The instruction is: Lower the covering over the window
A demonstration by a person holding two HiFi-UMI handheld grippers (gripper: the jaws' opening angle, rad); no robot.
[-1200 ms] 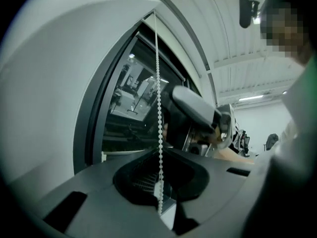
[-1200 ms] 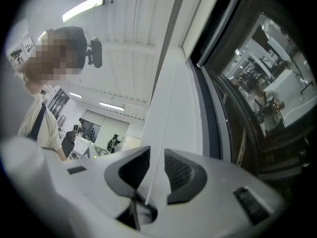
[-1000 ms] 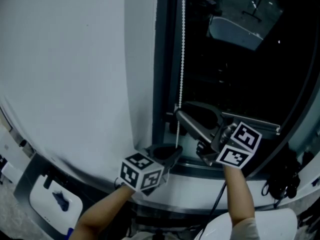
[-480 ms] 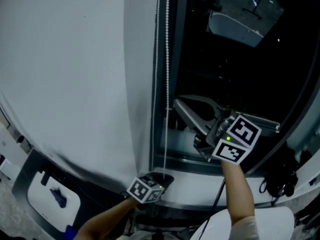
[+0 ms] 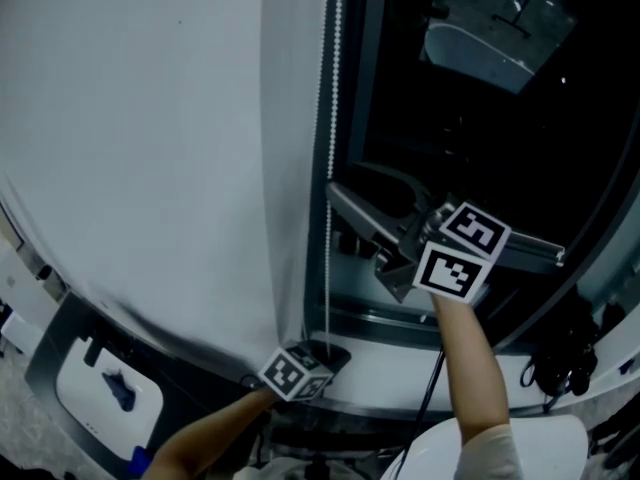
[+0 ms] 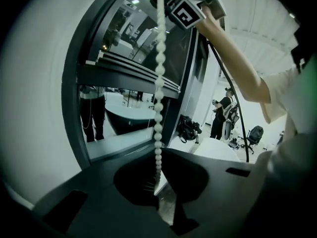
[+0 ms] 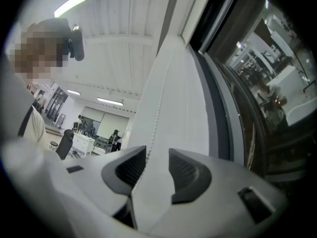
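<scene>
A white bead chain (image 5: 329, 118) hangs down the dark window frame (image 5: 350, 88) beside the black glass (image 5: 480, 138). My left gripper (image 5: 325, 353) sits low at the sill, shut on the chain. In the left gripper view the bead chain (image 6: 159, 73) runs taut down into the left gripper (image 6: 157, 182). Higher up, my right gripper (image 5: 335, 186) is at the chain. Its jaws have just been opening. In the right gripper view the bead chain (image 7: 151, 128) passes between the pads of the right gripper (image 7: 151, 167), which do not press on it. No covering shows.
A white wall (image 5: 150, 148) fills the left. The window sill (image 5: 400, 323) lies under the right arm. A dark bag (image 5: 565, 353) is at the lower right. A white panel (image 5: 100, 398) lies at the lower left.
My left gripper has dropped down to the sill, drawing the chain straight and to the left. My right gripper has shifted left and a little up, and its jaws have opened.
</scene>
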